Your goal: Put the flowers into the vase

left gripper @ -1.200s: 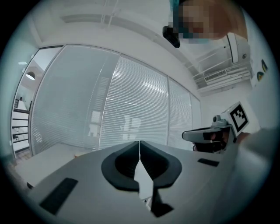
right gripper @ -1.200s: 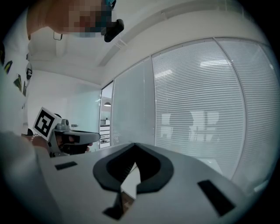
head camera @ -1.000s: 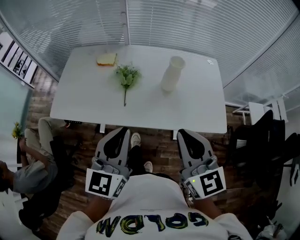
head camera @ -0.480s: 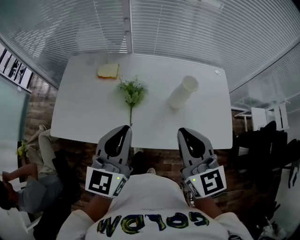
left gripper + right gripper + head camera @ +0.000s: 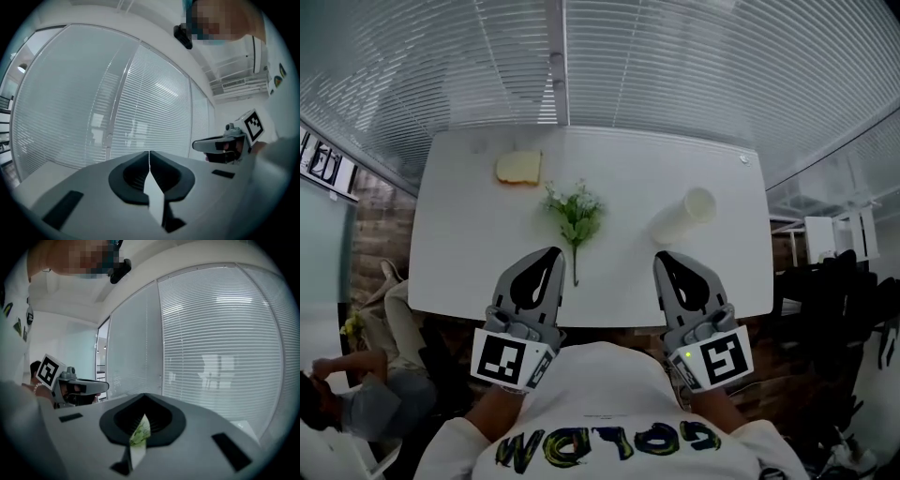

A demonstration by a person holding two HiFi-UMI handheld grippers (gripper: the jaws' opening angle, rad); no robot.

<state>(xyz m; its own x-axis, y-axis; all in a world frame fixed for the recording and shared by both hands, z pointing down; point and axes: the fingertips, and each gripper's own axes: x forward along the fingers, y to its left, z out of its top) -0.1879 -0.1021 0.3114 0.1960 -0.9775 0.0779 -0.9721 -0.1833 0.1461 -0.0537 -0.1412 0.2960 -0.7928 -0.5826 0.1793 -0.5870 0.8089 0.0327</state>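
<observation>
White blinds are backing the bench, which is carrying little. Flowers are lying flat near the middle, green head away from the person and bare stem pointing back toward the near edge, just ahead of the left claw. Vase is standing to the right, well apart from the sprig, ahead of the right claw. Both claws are hovering at the near edge, jaws closed together on nothing. Sprig is looking light, with a soft head that would crush, and a thin, fairly stiff stem. The bare lower stem is looking like the place to pinch, below the leaves. Vase is probably light too, so likely tipping if nudged.
</observation>
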